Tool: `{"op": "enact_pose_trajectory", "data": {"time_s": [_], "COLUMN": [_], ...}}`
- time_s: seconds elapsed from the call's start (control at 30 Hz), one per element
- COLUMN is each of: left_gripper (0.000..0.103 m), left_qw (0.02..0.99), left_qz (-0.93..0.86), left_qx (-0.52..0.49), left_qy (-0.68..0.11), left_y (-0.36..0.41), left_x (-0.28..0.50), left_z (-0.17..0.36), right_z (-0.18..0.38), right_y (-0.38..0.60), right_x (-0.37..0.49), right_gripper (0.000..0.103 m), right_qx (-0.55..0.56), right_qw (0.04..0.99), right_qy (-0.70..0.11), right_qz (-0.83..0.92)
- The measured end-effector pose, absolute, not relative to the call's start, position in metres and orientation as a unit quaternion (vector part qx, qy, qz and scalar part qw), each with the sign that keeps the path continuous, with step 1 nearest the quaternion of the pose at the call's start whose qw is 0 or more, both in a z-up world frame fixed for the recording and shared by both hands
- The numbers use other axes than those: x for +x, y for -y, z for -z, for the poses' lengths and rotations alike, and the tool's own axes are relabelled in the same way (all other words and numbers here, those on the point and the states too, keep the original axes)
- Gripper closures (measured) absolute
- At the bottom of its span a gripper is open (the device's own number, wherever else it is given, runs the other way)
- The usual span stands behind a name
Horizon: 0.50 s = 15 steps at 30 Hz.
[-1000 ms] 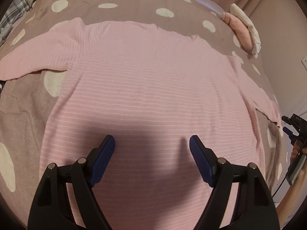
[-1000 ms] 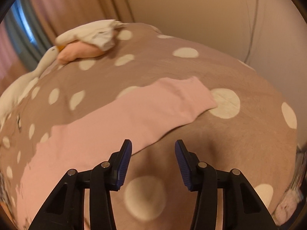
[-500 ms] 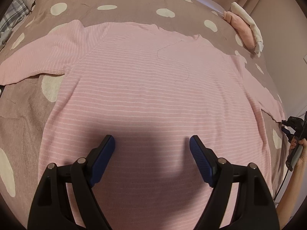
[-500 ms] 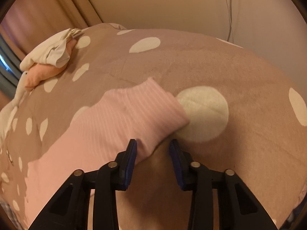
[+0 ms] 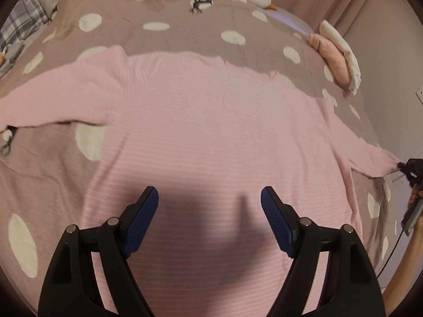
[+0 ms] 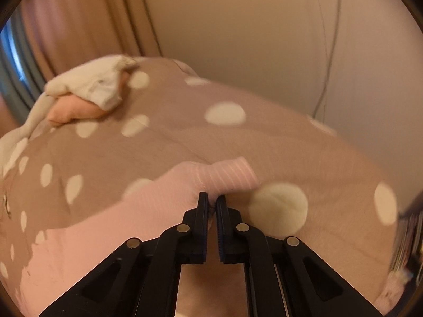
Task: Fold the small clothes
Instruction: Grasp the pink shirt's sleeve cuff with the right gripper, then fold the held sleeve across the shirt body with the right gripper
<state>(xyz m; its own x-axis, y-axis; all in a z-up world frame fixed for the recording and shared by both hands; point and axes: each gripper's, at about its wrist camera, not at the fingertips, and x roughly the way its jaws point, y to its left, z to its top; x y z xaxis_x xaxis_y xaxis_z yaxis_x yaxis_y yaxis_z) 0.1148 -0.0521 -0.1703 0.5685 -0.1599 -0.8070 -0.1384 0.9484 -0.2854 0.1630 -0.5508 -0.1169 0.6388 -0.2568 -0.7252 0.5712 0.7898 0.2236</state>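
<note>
The pink striped top [image 5: 211, 132] lies flat on the bed [image 5: 39, 174], body spread wide, both sleeves stretched outward from the body so its long axis runs sleeve to sleeve across the bed.

The right tongs [image 6: 212, 201] are pressed together on the cuff edge of the right sleeve [image 6: 224, 175], at the end farthest from the body. In the left wrist view that sleeve runs taut from the shoulder out to the right tongs [image 5: 408, 169], slightly raised off the bedspread. The fold, in my judgement, turns on this: the sleeve must travel inward along its own length, toward the body, and the right hand is the one placed to carry it.

The left tongs [image 5: 209, 202] stand wide apart over the lower middle of the body, gripping nothing; whether they touch the cloth cannot be told. The left sleeve [image 5: 53, 100] lies untouched on the far side of the body.

Beyond the top's neckline sits a small stack of folded clothes [image 6: 87, 95], peach beneath white, near the bed's edge. The bedspread is soft brown with pale spots. A curtain [image 6: 79, 26] and plain wall [image 6: 264, 39] stand behind the stack
</note>
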Motion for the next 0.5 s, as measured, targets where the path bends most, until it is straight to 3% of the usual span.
{"op": "enact_pose_trajectory", "data": {"time_s": [0.5], "left_gripper": [0.023], "left_qw": [0.903], "left_qz": [-0.063], "left_qx": [-0.166], "left_qy": [-0.391], "left_y": [-0.010], "left_x": [0.083], "left_z": [0.118], "right_z": [-0.021], "right_y": [0.398], "right_x": [0.169], "right_gripper": [0.096], "right_qx": [0.076], "right_qw": [0.962], "right_qy": [-0.250], "right_qz": [0.081]}}
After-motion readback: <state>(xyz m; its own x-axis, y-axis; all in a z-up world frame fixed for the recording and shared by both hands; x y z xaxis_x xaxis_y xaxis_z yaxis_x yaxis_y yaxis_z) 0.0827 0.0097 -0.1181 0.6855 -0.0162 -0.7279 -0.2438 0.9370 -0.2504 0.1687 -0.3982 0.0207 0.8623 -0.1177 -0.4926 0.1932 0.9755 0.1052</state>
